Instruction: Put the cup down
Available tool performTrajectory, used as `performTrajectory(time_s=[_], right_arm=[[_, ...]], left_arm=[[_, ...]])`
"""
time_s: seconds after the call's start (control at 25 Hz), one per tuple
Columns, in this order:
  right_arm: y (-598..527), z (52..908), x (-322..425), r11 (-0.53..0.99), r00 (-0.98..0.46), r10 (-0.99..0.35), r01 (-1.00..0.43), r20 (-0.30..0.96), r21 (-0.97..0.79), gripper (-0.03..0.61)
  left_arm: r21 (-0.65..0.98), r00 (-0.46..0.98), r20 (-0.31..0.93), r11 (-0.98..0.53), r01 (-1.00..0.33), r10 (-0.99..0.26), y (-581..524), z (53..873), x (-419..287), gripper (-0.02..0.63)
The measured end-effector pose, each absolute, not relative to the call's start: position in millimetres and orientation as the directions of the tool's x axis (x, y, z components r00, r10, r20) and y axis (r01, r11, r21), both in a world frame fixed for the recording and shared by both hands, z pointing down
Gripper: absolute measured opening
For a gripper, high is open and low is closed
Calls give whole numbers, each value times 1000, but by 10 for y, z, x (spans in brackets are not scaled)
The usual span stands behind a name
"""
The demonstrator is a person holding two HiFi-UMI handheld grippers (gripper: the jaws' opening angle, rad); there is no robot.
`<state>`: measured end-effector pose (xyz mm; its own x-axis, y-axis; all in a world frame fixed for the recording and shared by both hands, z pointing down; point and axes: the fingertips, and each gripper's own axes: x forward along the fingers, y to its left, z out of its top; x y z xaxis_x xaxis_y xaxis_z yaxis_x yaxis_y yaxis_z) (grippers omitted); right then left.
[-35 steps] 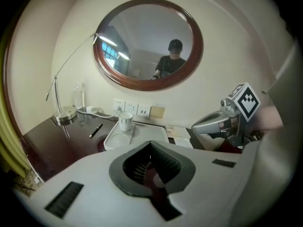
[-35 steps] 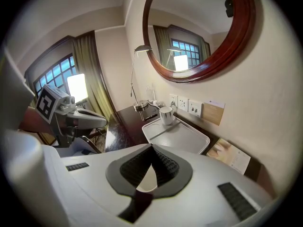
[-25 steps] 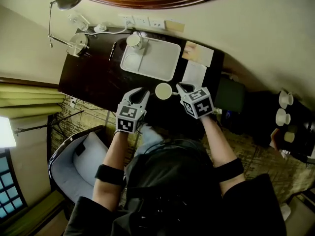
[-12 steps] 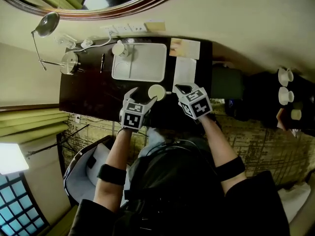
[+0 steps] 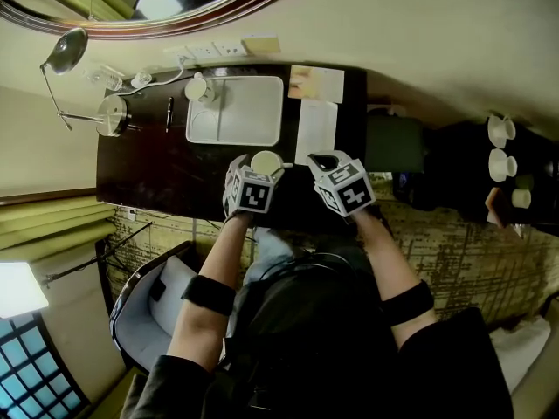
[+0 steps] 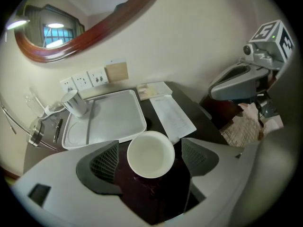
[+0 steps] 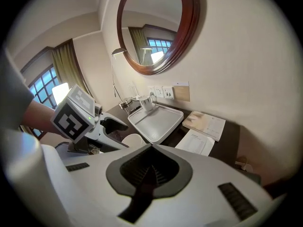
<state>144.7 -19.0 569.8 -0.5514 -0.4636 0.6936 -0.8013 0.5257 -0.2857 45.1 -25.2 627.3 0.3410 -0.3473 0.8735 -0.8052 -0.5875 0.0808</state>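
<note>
Now our left gripper (image 6: 149, 149) is opening its jaws around the cup (image 5: 265, 161) on the desk (image 5: 166, 160), pads clear, while our right gripper (image 7: 151, 168) is clenched empty.

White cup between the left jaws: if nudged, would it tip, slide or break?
The cup looks rigid, likely ceramic, so probably breakable. Upright, wide and empty, it seems likelier to slide on the glossy desk than tip.
</note>
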Motion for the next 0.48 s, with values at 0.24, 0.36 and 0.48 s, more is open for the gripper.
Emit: performTrajectory(time_s=[0.24, 0.36, 0.48], right_arm=[[-183, 5757, 1611, 510, -549, -461, -807, 697, -298, 11], [-199, 5777, 1656, 515, -554, -455, -803, 697, -302, 11], [-228, 5793, 1688, 525, -557, -448, -797, 699, -299, 11]], left_arm=[[30, 243, 913, -541, -841, -328, -306, 6523, 384, 417], [31, 223, 922, -513, -858, -316, -307, 6555, 360, 417], [60, 239, 921, -494, -867, -307, -308, 6595, 383, 416]])
